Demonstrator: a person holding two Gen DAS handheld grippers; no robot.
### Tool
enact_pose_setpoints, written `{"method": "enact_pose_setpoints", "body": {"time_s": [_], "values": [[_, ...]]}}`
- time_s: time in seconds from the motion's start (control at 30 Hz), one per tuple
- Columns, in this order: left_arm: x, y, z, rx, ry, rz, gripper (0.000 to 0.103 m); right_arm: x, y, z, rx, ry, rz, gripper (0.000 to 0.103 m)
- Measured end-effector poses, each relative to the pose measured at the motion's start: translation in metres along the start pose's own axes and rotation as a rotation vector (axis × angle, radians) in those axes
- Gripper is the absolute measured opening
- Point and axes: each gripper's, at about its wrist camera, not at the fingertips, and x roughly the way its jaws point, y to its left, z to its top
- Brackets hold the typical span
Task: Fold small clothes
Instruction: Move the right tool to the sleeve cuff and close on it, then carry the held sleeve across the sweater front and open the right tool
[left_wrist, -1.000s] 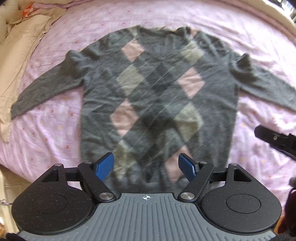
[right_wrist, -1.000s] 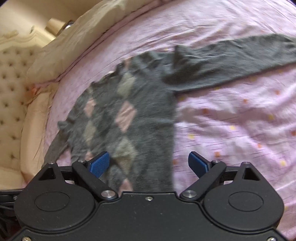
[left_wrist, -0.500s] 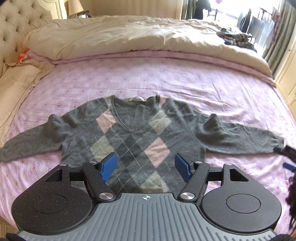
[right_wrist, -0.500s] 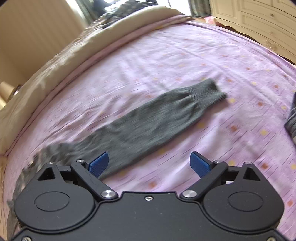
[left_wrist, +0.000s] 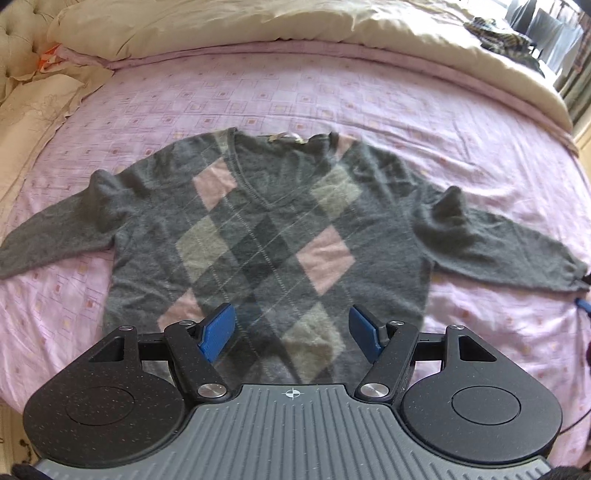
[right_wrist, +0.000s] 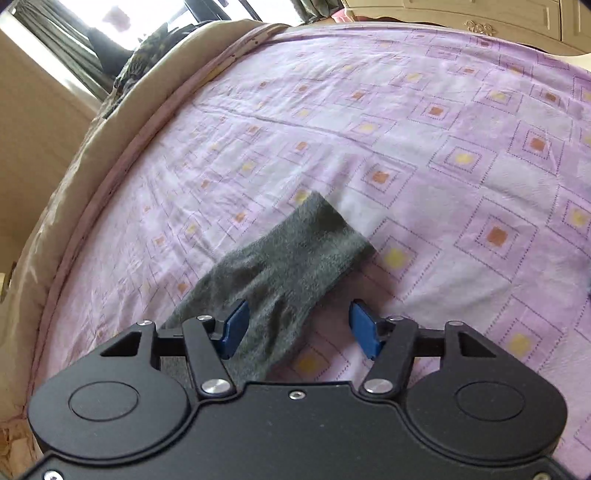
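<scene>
Argyle sweater (left_wrist: 269, 236) lies flat on the pink bedsheet (left_wrist: 295, 96), unfolded. Right gripper (right_wrist: 297, 326) straddles the sleeve cuff (right_wrist: 295, 254), jaws apart; left gripper (left_wrist: 291, 332) gapes above the hem (empty). A shallow pinch might snag bedsheet too.

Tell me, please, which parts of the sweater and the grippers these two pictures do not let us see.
- Sweater hem: left wrist view, hidden behind the left gripper body.
- Left sleeve's cuff: same view, cut by the picture's edge.
- Right gripper: left wrist view, only a blue tip at the edge.
- Sweater body: right wrist view, out of frame; only the right sleeve shows, between the open right gripper's fingers.
</scene>
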Motion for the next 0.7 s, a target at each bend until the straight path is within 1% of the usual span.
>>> {"method": "enact_pose_setpoints", "body": {"time_s": [0.13,0.17,0.2,0.27,0.33,0.4,0.5,0.7], "values": [[0.003,0.005,-0.001,0.009,0.025,0.037,0.067,0.009,-0.001,0.012,0.039,-0.037,0.044,0.064],[0.003,0.007,-0.002,0.011,0.028,0.043,0.067,0.01,0.0,0.014,0.037,-0.04,0.044,0.058],[0.003,0.008,-0.003,0.015,0.031,0.05,0.067,0.012,0.002,0.017,0.033,-0.039,0.035,0.04],[0.001,0.01,-0.005,0.025,0.031,0.058,0.067,0.015,0.003,0.021,0.022,-0.024,0.02,0.022],[0.002,0.013,-0.007,0.034,0.038,0.049,0.067,0.013,0.006,0.023,0.009,-0.02,0.042,0.014],[0.003,0.018,-0.009,0.031,0.047,0.044,0.067,0.003,0.015,0.024,-0.018,-0.03,0.032,0.014],[0.005,0.027,-0.01,0.017,0.057,0.043,0.067,-0.019,0.037,0.025,-0.091,-0.06,0.049,0.013],[0.015,0.05,-0.008,0.032,0.07,0.024,0.067,-0.075,0.106,0.018,-0.23,-0.107,0.122,0.013]]}}
